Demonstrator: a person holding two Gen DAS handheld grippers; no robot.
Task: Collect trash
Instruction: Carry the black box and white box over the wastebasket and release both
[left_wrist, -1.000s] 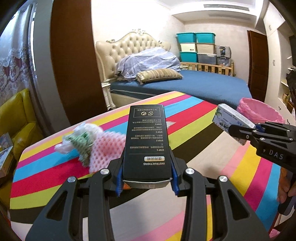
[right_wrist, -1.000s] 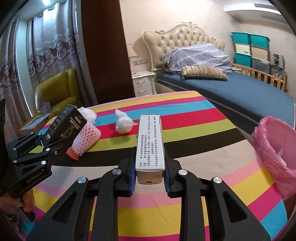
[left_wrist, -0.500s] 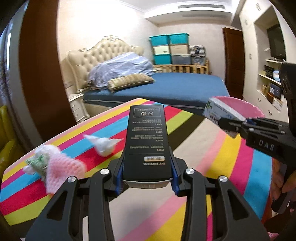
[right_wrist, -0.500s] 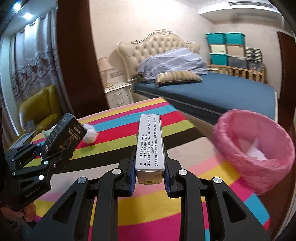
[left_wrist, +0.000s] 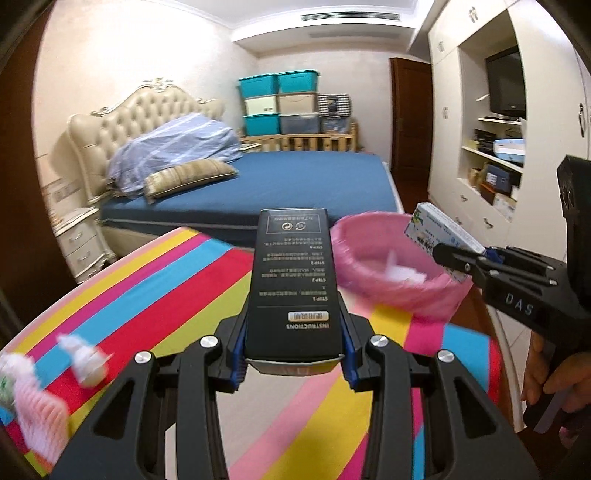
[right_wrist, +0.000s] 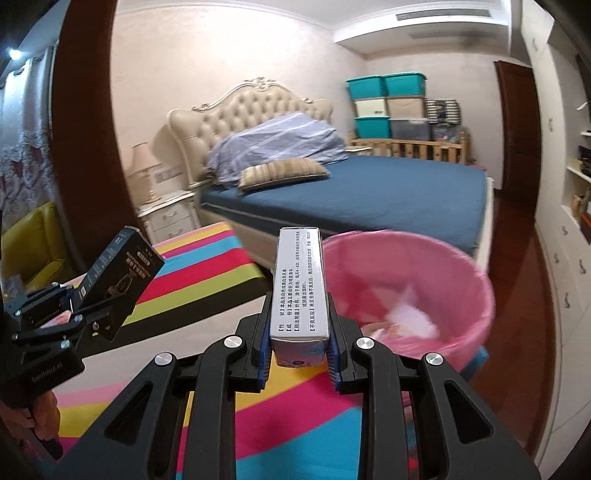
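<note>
My left gripper (left_wrist: 293, 350) is shut on a black box (left_wrist: 293, 280) held above the striped table (left_wrist: 155, 302); it shows at the left of the right wrist view (right_wrist: 122, 280). My right gripper (right_wrist: 298, 350) is shut on a white medicine box (right_wrist: 300, 284), seen at the right of the left wrist view (left_wrist: 439, 232) over the rim of the pink-lined bin (left_wrist: 413, 295). The bin (right_wrist: 465, 295) stands just past the table's right edge with white scraps inside. A white paper wad (left_wrist: 86, 358) and pink foam net (left_wrist: 40, 417) lie on the table at the left.
A bed with blue sheet (left_wrist: 295, 184) stands beyond the table, a nightstand (left_wrist: 79, 243) at its left. White cabinets with shelves (left_wrist: 495, 147) line the right wall. Stacked storage bins (left_wrist: 280, 103) stand at the back. A yellow armchair (right_wrist: 29, 247) is at far left.
Both grippers have swung right with their boxes. The pink bin has come nearer and larger in both views; the paper wad and foam net have slid to the left edge.
</note>
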